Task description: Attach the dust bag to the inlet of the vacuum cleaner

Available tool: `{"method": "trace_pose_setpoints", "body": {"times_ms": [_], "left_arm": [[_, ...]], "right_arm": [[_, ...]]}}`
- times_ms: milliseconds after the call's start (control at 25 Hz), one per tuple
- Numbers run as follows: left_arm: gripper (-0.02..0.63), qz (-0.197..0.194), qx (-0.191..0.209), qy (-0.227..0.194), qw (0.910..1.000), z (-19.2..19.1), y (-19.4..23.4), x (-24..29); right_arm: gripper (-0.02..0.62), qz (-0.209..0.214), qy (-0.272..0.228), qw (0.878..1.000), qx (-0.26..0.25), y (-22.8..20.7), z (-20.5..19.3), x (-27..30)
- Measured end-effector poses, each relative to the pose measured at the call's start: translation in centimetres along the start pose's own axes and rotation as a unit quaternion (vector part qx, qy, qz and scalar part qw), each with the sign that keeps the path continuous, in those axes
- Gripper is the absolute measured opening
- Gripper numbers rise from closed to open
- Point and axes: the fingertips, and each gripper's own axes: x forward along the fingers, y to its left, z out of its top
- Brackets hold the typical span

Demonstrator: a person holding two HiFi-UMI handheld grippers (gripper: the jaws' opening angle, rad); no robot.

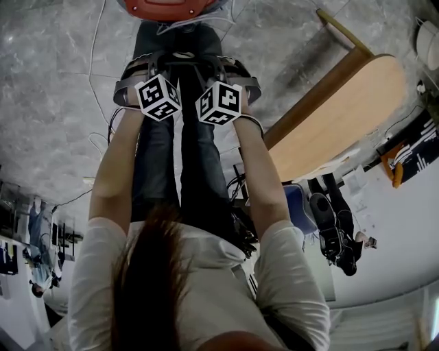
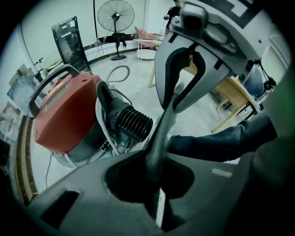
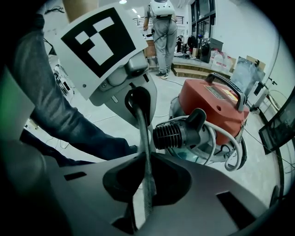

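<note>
The red vacuum cleaner point(image 2: 64, 115) point(image 3: 214, 103) point(image 1: 162, 7) stands on the floor with a black carry handle. Its black ribbed inlet point(image 2: 131, 122) point(image 3: 177, 133) points toward me. A thin grey dust bag point(image 2: 161, 133) point(image 3: 144, 138), seen edge-on, stretches between my two grippers. My left gripper point(image 2: 154, 179) is shut on one end of it. My right gripper point(image 3: 146, 186) is shut on the other end. Each gripper view shows the other gripper just across the bag. In the head view both marker cubes point(image 1: 159, 96) point(image 1: 219, 103) sit side by side just short of the vacuum, and the bag is mostly hidden.
The person's legs in jeans point(image 2: 221, 143) point(image 3: 69, 120) are close beside the grippers. A wooden table point(image 1: 336, 123) stands to the right. White cables point(image 3: 230, 138) coil around the vacuum. A floor fan point(image 2: 116, 18) and a grey hose point(image 2: 117, 73) lie farther back. Another person point(image 3: 162, 27) stands in the distance.
</note>
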Motion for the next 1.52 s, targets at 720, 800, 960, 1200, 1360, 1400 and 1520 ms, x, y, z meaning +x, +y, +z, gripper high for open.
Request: {"method": "trace_pose_setpoints", "body": {"times_ms": [720, 800, 960, 1200, 1360, 1400, 1520], "left_arm": [[0.043, 0.011, -0.072, -0.009, 0.9973, 1.0, 2.4, -0.5], [0.043, 0.009, -0.065, -0.010, 0.9978, 1.1, 2.4, -0.6], [0.049, -0.002, -0.083, -0.013, 0.9965, 1.2, 2.7, -0.6], [0.054, -0.003, -0.188, -0.023, 0.9819, 1.1, 3.3, 0.0], [0.055, 0.008, -0.253, -0.033, 0.9670, 0.8, 3.2, 0.1], [0.055, 0.009, -0.261, -0.035, 0.9648, 0.7, 3.1, 0.2], [0.057, 0.008, -0.273, -0.041, 0.9610, 0.5, 2.9, 0.2]], "right_arm": [[0.031, -0.010, -0.022, 1.000, 0.006, -2.3, 0.5, -0.2], [0.031, -0.009, -0.025, 1.000, 0.017, -2.2, 0.4, -0.2], [0.031, -0.013, -0.030, 0.998, 0.059, -2.1, 0.5, -0.2], [0.046, -0.039, -0.028, 0.992, 0.115, -3.8, 0.5, 0.2], [0.058, -0.023, -0.013, 0.992, 0.123, -5.0, 0.8, 0.7], [0.060, -0.018, -0.009, 0.993, 0.118, -5.1, 0.9, 0.8], [0.064, -0.012, -0.006, 0.994, 0.110, -5.2, 1.1, 0.9]]}}
